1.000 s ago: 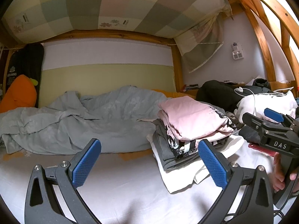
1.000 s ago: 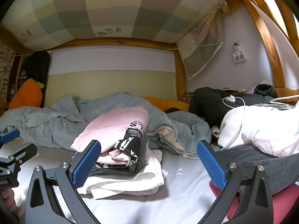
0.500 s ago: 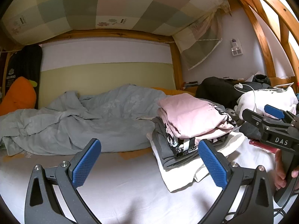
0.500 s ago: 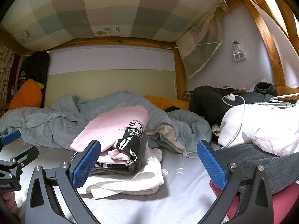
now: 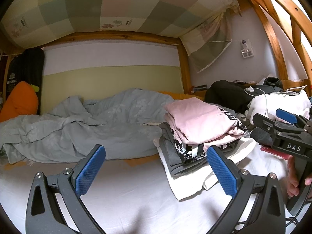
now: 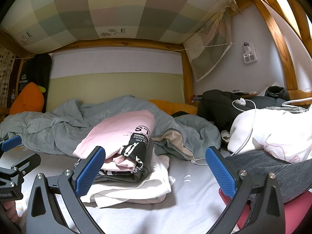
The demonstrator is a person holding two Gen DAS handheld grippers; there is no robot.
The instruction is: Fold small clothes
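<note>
**A:** Start with the biggest thing. What fills the frame?

**B:** The bed (image 5: 136, 204), its pale sheet bare across the lower middle of both views. Behind it, a rumpled grey-blue duvet (image 5: 81, 128) runs across the centre left.

**A:** And the clothes?

**B:** A stack of folded clothes (image 6: 124, 161) sits on the sheet: centre right in the left wrist view, centre left in the right one. White pieces at the bottom, grey and black-printed ones between, a pink top (image 5: 197, 120) uppermost.

**A:** So is the job finished?

**B:** Mostly done, I'd judge. Several garments are already folded and piled. At the right edge lie a white garment (image 6: 273, 134) and something dark grey (image 6: 273, 167); whether those are waiting to be folded I cannot tell.

**A:** The tools?

**B:** The left gripper (image 5: 156, 173) has its jaws wide and holds nothing, hovering over bare sheet. The right gripper (image 6: 156, 172) likewise: jaws wide, empty, beside the stack.
</note>
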